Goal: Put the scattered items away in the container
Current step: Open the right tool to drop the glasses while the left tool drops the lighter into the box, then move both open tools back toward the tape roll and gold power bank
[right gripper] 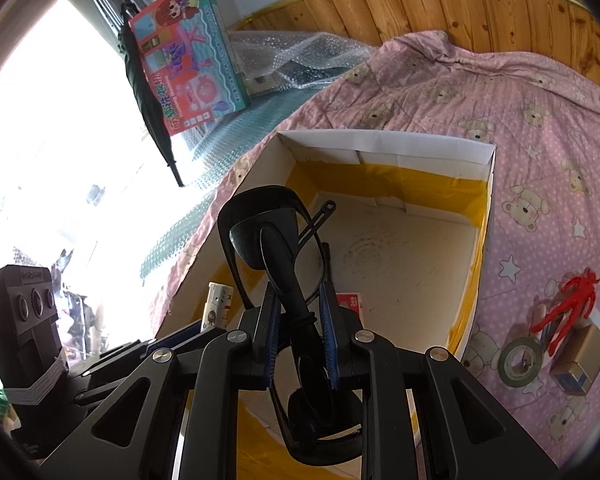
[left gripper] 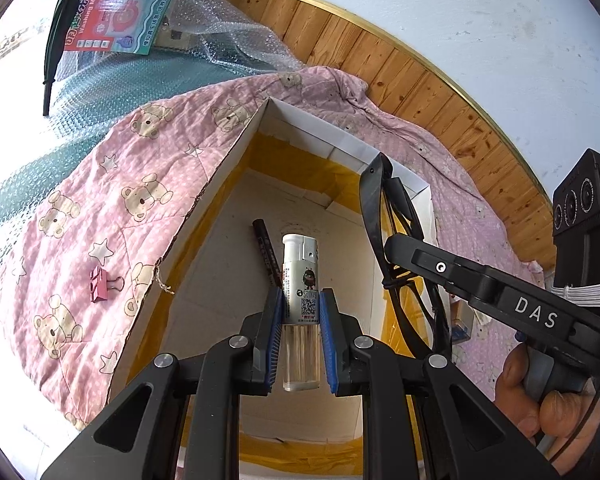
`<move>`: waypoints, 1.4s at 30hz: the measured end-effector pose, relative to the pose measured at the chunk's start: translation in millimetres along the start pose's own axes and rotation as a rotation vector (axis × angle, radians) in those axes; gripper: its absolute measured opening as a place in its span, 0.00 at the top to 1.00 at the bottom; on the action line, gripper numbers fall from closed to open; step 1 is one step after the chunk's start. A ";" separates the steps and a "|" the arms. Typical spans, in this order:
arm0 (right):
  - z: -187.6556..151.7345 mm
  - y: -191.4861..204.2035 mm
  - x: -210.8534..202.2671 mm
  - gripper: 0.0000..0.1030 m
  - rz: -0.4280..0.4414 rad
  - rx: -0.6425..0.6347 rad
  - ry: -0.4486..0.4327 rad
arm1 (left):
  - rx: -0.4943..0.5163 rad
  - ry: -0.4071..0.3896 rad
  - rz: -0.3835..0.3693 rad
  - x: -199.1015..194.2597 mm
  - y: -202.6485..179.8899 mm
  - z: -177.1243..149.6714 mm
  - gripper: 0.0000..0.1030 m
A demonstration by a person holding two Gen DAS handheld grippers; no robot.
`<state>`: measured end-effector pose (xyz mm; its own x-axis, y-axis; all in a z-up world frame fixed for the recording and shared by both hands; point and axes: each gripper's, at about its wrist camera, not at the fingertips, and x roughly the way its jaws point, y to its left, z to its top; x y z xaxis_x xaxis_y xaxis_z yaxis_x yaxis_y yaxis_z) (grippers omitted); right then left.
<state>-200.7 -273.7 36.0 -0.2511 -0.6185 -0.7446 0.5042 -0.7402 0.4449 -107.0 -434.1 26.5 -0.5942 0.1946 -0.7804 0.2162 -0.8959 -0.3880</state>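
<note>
1. our left hand-held gripper (left gripper: pixel 300 332) grasps a lighter (left gripper: pixel 300 280) above the cardboard box (left gripper: pixel 220 184).
2. our right hand-held gripper (right gripper: pixel 300 320) grasps black glasses (right gripper: pixel 276 240) over the same box.
3. a pen (left gripper: pixel 266 250) lies inside.
4. a pink clip (left gripper: pixel 100 284) rests on the bed quilt (left gripper: pixel 80 200).

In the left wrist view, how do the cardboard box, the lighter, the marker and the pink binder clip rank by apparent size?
1. Cardboard box
2. Lighter, held close to the camera, so enlarged
3. Marker, partly hidden
4. Pink binder clip

White lighter (left gripper: pixel 301 280) and black sunglasses (right gripper: pixel 284 280) held over an open cardboard box (right gripper: pixel 384 142) on the bed; a dark pen (left gripper: pixel 266 252) lies inside.
</note>
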 end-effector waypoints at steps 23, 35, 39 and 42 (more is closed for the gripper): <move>-1.8 -31.2 -12.1 0.56 -0.040 0.051 -0.041 | -0.024 0.007 0.052 9.9 17.7 11.7 0.56; -40.2 -23.9 -44.3 0.56 0.000 0.069 -0.049 | -0.080 -0.038 0.102 -36.5 35.2 -6.1 0.56; -49.4 -20.4 -53.9 0.56 0.011 0.066 -0.054 | -0.090 -0.038 0.082 -45.5 29.8 -12.5 0.56; -56.3 -15.0 -61.9 0.56 0.022 0.050 -0.058 | -0.060 -0.037 0.072 -49.2 13.4 -17.9 0.56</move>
<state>-146.2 -209.5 47.5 -0.2884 -0.6478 -0.7051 0.4685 -0.7377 0.4862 -61.0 -448.5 50.9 -0.6036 0.1150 -0.7889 0.3047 -0.8811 -0.3616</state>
